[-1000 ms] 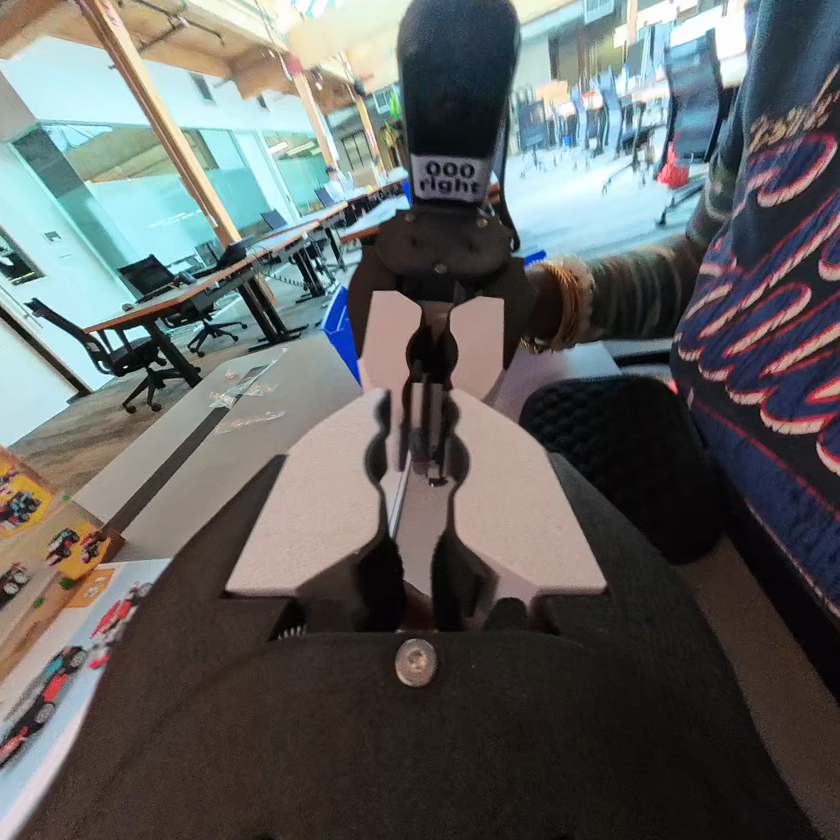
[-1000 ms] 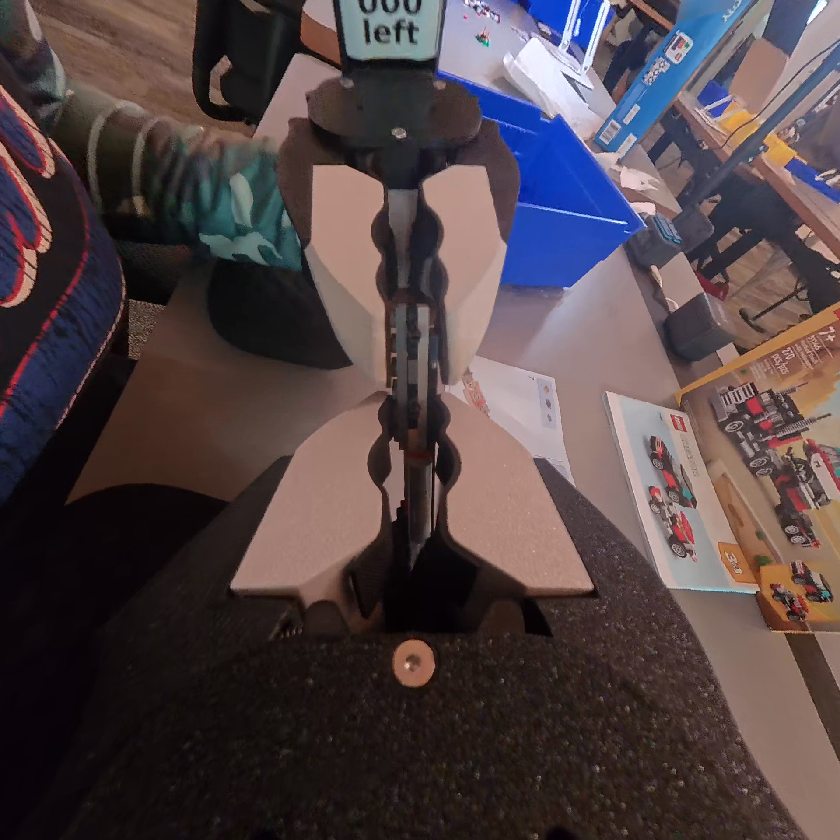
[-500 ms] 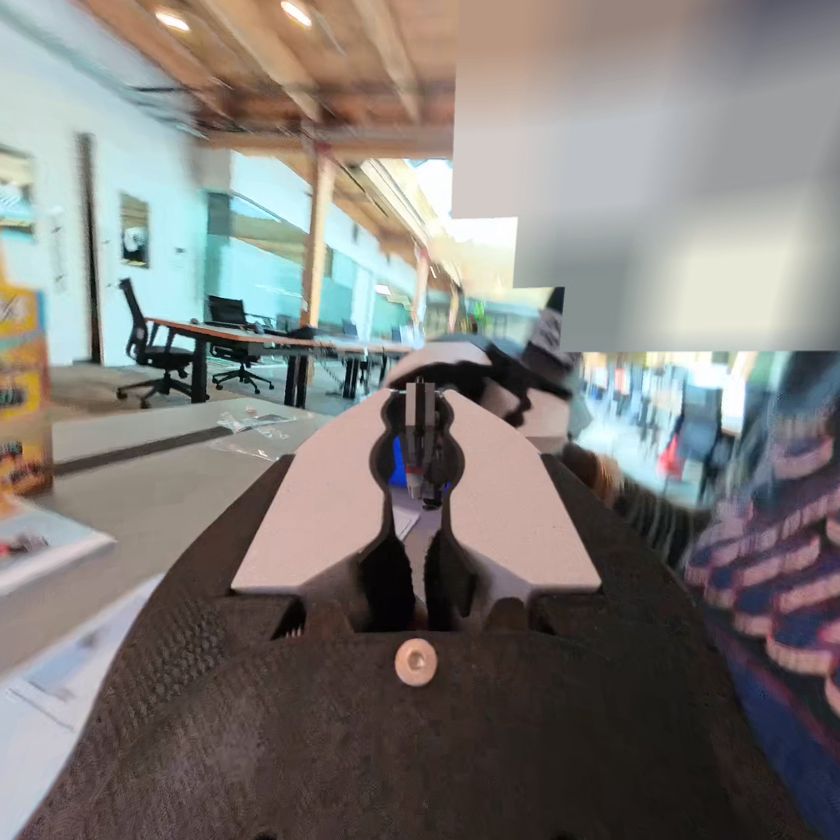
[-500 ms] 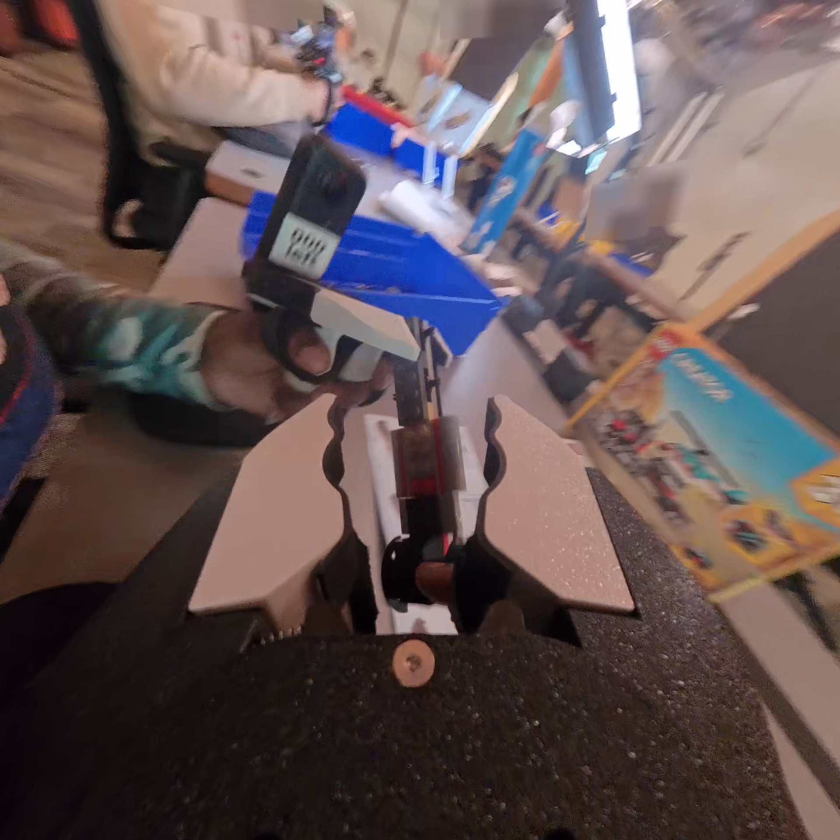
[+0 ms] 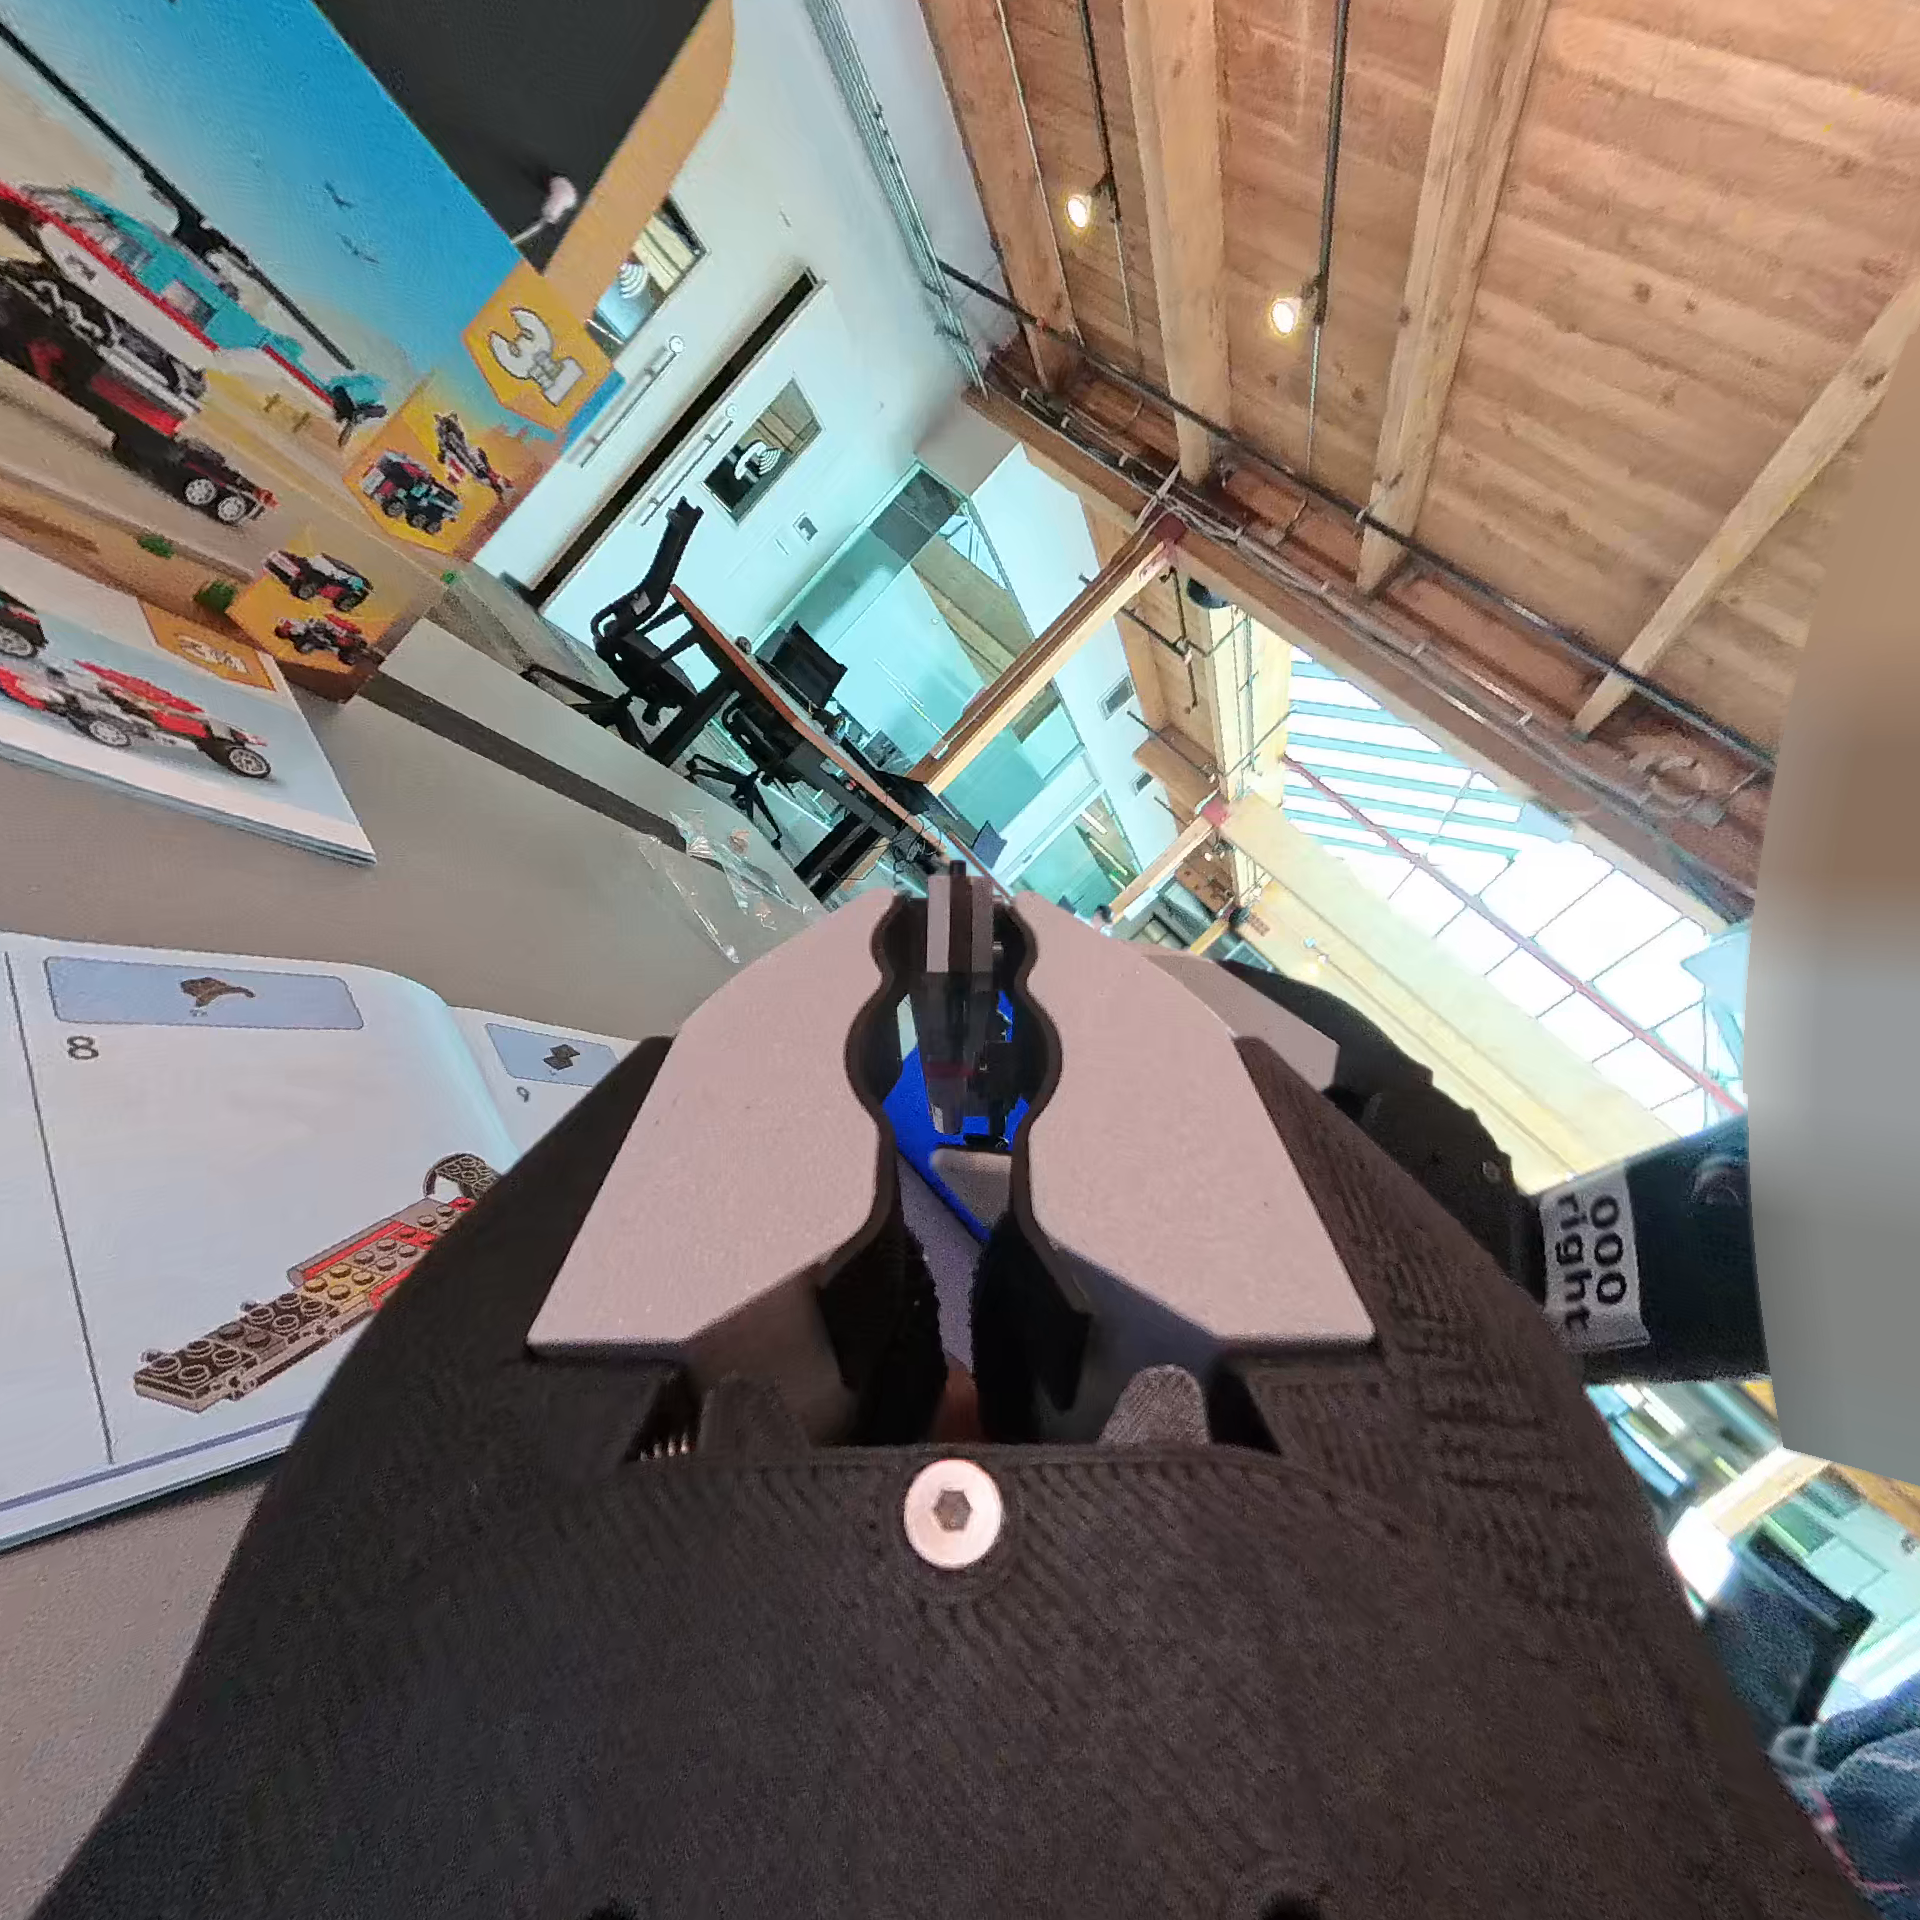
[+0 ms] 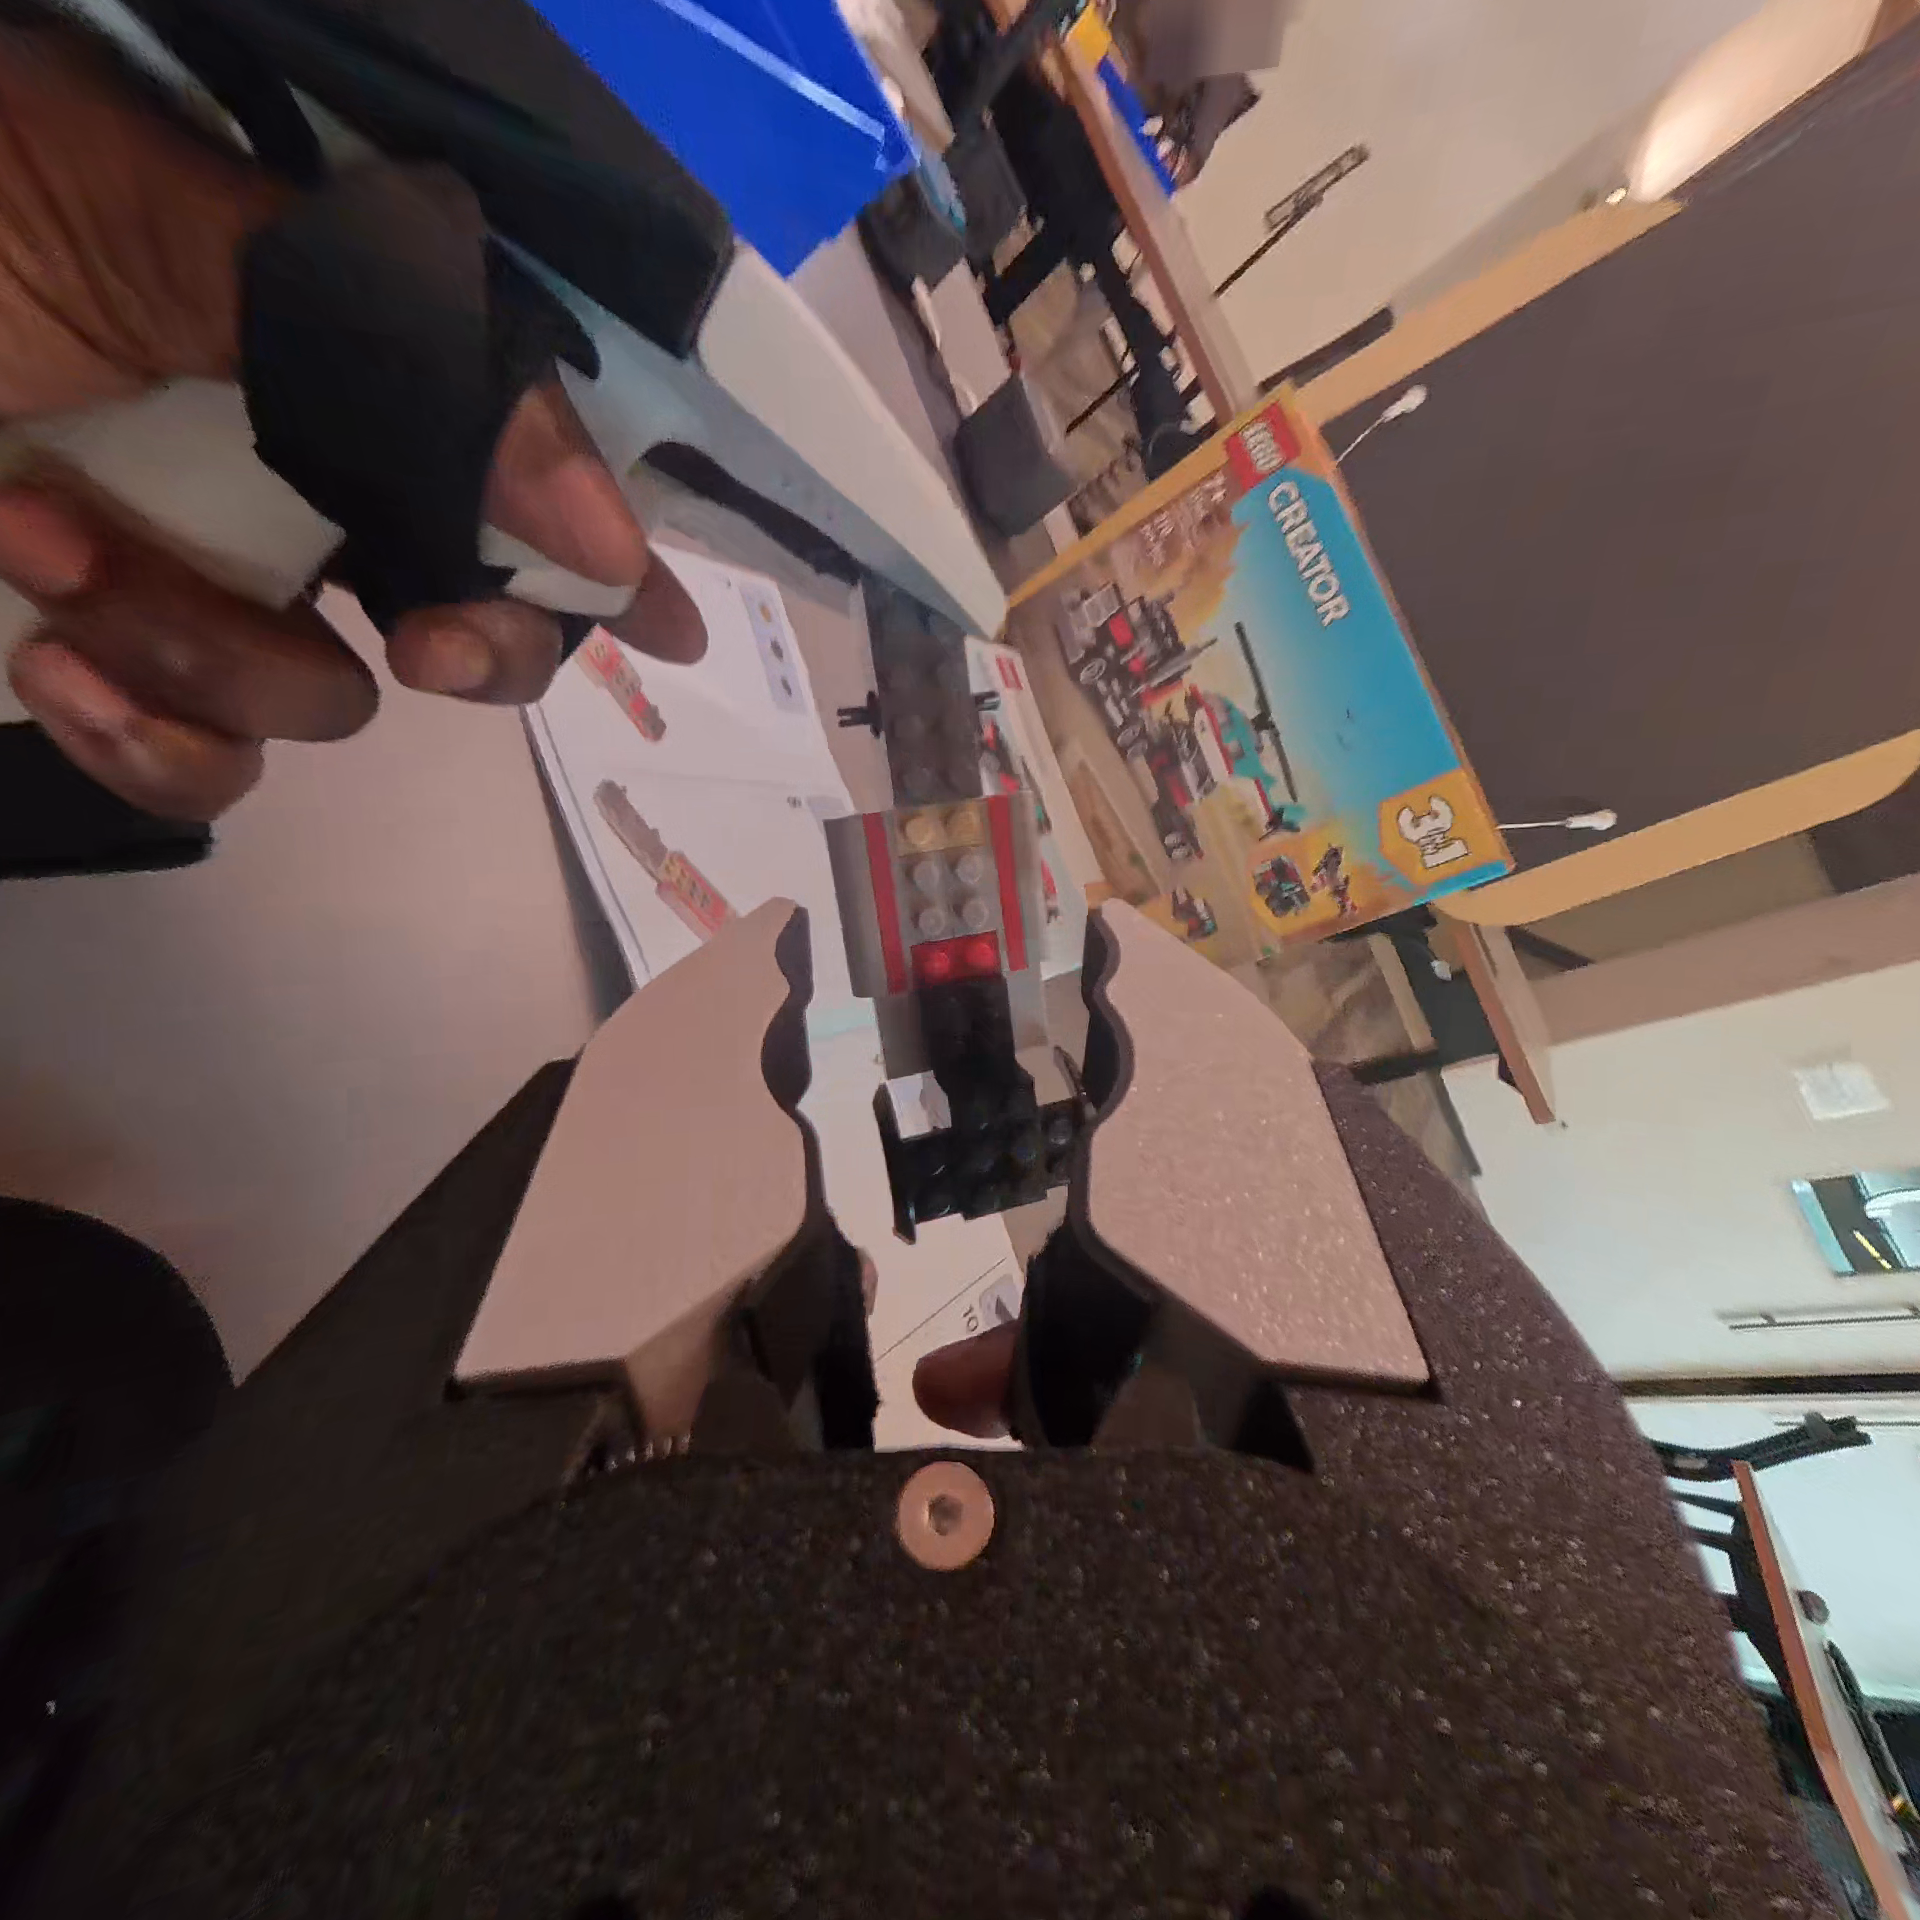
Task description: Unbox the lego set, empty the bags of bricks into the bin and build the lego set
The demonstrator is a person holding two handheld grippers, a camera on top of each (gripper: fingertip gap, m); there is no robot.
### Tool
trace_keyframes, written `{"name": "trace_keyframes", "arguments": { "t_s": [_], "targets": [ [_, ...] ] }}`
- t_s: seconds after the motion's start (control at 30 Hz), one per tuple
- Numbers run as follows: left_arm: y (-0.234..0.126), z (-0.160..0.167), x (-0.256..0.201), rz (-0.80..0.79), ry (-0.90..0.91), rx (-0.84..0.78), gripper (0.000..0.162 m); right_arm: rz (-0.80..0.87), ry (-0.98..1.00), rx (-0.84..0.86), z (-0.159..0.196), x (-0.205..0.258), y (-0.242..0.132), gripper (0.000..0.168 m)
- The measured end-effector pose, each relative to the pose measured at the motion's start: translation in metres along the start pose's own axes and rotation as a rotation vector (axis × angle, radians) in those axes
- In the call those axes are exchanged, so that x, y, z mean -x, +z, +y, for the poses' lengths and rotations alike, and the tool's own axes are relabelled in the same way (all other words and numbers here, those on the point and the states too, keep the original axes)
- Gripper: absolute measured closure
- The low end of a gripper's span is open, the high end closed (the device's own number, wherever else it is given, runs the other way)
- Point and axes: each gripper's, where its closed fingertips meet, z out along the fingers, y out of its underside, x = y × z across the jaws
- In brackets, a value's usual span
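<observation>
The left gripper (image 5: pixel 954 940) was clamped on the edge-on lego build (image 6: pixel 940 914), grey, black, red-striped; the right gripper (image 6: pixel 940 935) jaws stood apart around it.

This is an open-plan office. Rows of long desks (image 5: pixel 790 717) with black swivel chairs (image 5: pixel 644 655) stand behind the grey tabletop (image 5: pixel 468 894). There are glass partition walls (image 5: pixel 883 665), a ceiling of wooden beams (image 5: pixel 1455 312) with spot lamps (image 5: pixel 1285 312), and a skylight (image 5: pixel 1507 914).
</observation>
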Motion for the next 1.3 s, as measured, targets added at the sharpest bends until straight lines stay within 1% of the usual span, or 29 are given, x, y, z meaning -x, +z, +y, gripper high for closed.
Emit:
{"name": "trace_keyframes", "arguments": {
  "t_s": [0.13,0.2,0.3,0.43,0.5,0.6,0.7,0.77,0.87,1.0,1.1,1.3],
  "targets": [
    [0.002,0.011,-0.003,-0.001,0.016,0.040,0.146,-0.055,-0.009,0.054,0.010,0.010,0.007,0.118],
    [0.004,0.019,-0.003,-0.002,-0.008,0.065,0.147,-0.046,-0.045,0.079,0.015,0.010,0.007,0.126],
    [0.003,0.028,0.002,-0.011,-0.033,0.093,0.146,-0.086,-0.068,0.118,0.023,0.016,0.007,0.126],
    [0.002,0.039,0.001,0.043,-0.079,0.194,0.145,-0.163,-0.045,0.148,0.033,0.021,0.002,0.126],
    [0.002,0.039,0.001,0.080,-0.022,0.245,0.125,-0.193,-0.026,0.171,0.039,0.023,0.000,0.126],
    [-0.001,0.026,-0.001,0.147,0.205,0.287,0.108,-0.270,0.026,0.197,0.048,0.031,-0.005,0.126],
    [-0.011,0.021,0.007,0.186,0.513,0.387,0.107,-0.431,0.108,0.255,0.061,0.049,-0.011,0.126],
    [-0.020,0.024,0.012,0.224,0.639,0.466,0.107,-0.557,0.166,0.283,0.068,0.063,-0.015,0.126],
    [-0.034,0.039,0.015,0.310,0.667,0.565,0.107,-0.697,0.256,0.320,0.077,0.073,-0.019,0.126],
    [-0.039,0.048,0.004,0.405,0.676,0.559,0.108,-0.797,0.279,0.390,0.087,0.077,-0.024,0.127],
    [-0.039,0.051,0.007,0.401,0.685,0.575,0.108,-0.848,0.280,0.419,0.089,0.082,-0.027,0.127],
    [-0.040,0.055,0.008,0.408,0.693,0.596,0.108,-0.895,0.268,0.474,0.093,0.091,-0.026,0.126]
  ]
}}
